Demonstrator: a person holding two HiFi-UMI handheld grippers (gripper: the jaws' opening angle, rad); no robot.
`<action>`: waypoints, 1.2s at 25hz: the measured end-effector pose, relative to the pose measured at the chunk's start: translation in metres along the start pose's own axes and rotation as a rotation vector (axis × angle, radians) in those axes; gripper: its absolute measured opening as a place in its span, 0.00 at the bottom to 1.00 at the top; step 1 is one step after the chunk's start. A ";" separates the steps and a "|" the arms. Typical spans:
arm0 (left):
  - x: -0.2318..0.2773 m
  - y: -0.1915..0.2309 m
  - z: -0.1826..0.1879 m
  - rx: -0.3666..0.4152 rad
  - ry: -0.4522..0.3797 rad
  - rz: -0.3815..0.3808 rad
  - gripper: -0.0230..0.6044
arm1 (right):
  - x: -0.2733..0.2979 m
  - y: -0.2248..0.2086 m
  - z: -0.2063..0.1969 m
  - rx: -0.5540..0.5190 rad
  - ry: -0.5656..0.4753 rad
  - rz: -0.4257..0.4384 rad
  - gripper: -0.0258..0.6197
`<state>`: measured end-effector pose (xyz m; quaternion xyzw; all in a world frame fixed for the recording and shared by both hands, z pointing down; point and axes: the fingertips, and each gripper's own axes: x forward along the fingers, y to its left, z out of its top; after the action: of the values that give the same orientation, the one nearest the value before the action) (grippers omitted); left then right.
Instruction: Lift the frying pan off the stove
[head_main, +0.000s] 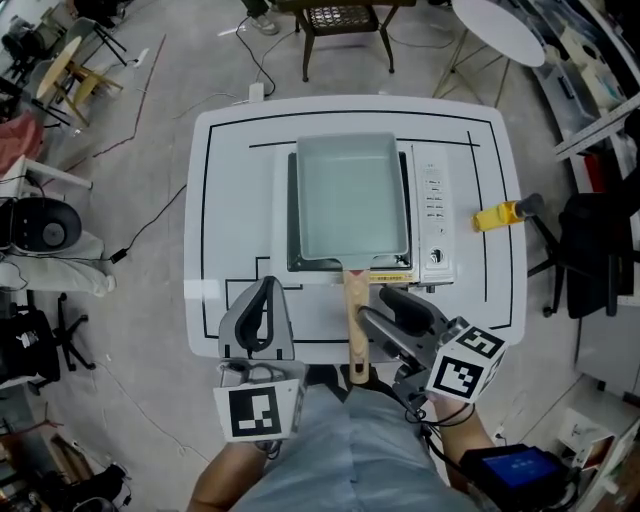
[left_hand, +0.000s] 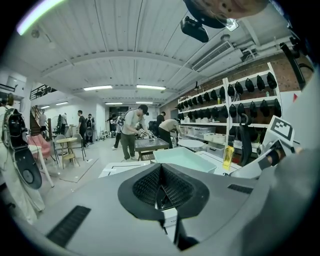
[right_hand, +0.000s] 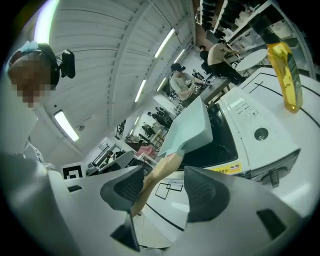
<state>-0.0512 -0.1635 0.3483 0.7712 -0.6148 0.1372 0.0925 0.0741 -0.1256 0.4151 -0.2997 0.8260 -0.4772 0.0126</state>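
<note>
A pale green rectangular frying pan (head_main: 352, 195) sits on the black-topped stove (head_main: 432, 215), its wooden handle (head_main: 356, 320) pointing toward me. My right gripper (head_main: 385, 305) hovers just right of the handle, jaws open. In the right gripper view the handle (right_hand: 157, 177) runs down between the jaws of that gripper (right_hand: 165, 192), close to the left pad, with no pad pressing on it. The pan (right_hand: 192, 127) lies ahead of it. My left gripper (head_main: 264, 300) is left of the handle over the table's front edge, shut and empty; its own view shows it (left_hand: 162, 187) with the pads together.
The stove stands on a white table (head_main: 230, 200) with black lines. A yellow bottle-like object (head_main: 497, 214) lies on the table right of the stove. Chairs, cables and a round table surround it on the floor. People work at benches in the background.
</note>
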 end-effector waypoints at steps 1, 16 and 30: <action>0.002 0.002 -0.001 0.003 0.008 0.005 0.06 | 0.002 0.000 0.000 0.006 0.007 0.004 0.39; 0.019 0.027 -0.009 -0.042 0.020 0.014 0.06 | 0.037 -0.001 -0.002 0.141 0.093 0.082 0.39; 0.035 0.040 -0.013 -0.046 0.043 0.007 0.06 | 0.054 0.003 -0.006 0.271 0.155 0.155 0.39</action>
<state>-0.0847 -0.2010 0.3713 0.7637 -0.6182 0.1400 0.1228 0.0265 -0.1469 0.4298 -0.1930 0.7731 -0.6036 0.0259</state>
